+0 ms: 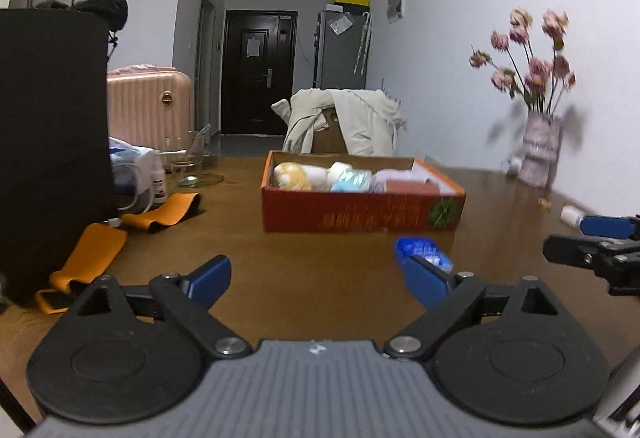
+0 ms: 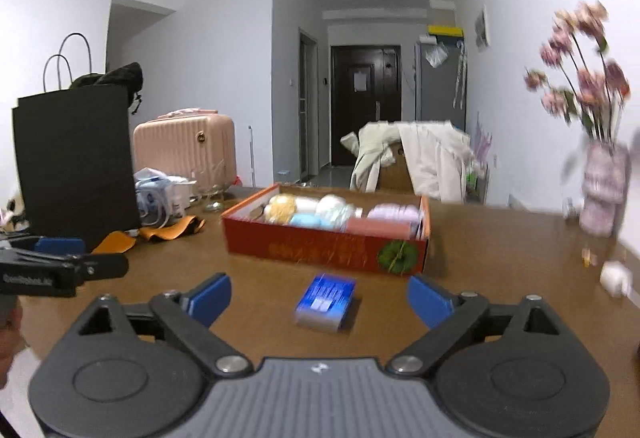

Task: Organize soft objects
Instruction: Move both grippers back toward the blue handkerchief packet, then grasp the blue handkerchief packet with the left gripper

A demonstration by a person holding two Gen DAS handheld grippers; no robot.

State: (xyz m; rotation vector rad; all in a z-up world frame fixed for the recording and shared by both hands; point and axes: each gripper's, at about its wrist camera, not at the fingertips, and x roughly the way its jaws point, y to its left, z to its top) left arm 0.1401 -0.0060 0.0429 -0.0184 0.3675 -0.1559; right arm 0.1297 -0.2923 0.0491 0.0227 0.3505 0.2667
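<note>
A red cardboard box (image 1: 360,214) (image 2: 320,246) stands on the brown table, and soft rolls fill it: yellow (image 1: 290,176), white, light blue (image 1: 352,182) and lilac (image 2: 394,213). A blue packet (image 2: 326,300) (image 1: 418,248) lies flat on the table in front of the box. My left gripper (image 1: 316,270) is open with nothing between its fingers; the packet shows just behind its right finger. My right gripper (image 2: 320,290) is also open, and the packet lies just beyond its fingertips, untouched. Each gripper shows at the edge of the other's view.
A tall black paper bag (image 1: 52,142) stands at the left, with orange straps (image 1: 160,214), a plastic bag and a glass (image 1: 188,166) beside it. A vase of pink flowers (image 1: 540,150) and a small white bottle (image 2: 614,278) are at the right. A chair with a pale coat (image 1: 348,122) is behind the table.
</note>
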